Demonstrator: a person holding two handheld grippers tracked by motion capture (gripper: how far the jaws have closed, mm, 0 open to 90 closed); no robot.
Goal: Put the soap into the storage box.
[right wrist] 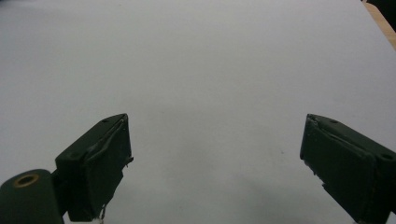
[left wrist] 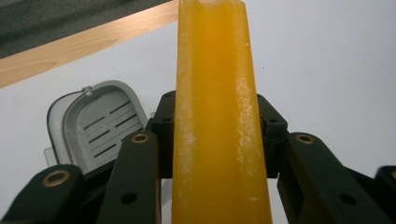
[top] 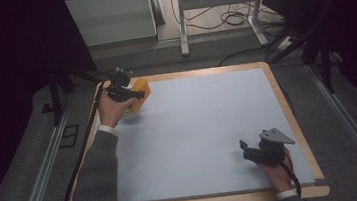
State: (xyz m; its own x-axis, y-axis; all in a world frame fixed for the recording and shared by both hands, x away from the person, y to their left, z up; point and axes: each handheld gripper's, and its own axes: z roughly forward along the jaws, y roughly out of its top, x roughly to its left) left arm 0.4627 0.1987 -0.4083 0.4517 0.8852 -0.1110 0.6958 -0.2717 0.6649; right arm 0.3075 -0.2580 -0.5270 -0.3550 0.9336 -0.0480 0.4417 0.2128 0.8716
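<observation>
Right, up at about eleven o'clock on the table (top: 289,119), the left gripper (top: 126,93) sits in the person's left hand (top: 111,110) near the far-left corner of the pale blue mat (top: 194,129). Its jaws are clamped on an orange block (left wrist: 215,116), a tall, waxy-looking slab with whitish scuffs down its faces. In the left gripper view it rises straight up between the two black jaws, pressed on both sides. From above, the same orange piece pokes out toward one o'clock of the hand, close to the wooden rim.

Just beside it, at nine o'clock in the left gripper view, a grey slotted tray (left wrist: 95,123) lies flat on the mat, rounded at the corners, with rows of short slits in its floor.

Over at five o'clock on the table, the right gripper (top: 248,152) rests low in the right hand (top: 277,170), grey three-cornered plate on top, cable trailing back. Its jaws stand wide apart, bare mat between them in the right gripper view, nothing held. The two grippers are well apart, at opposite corners of the mat.
</observation>
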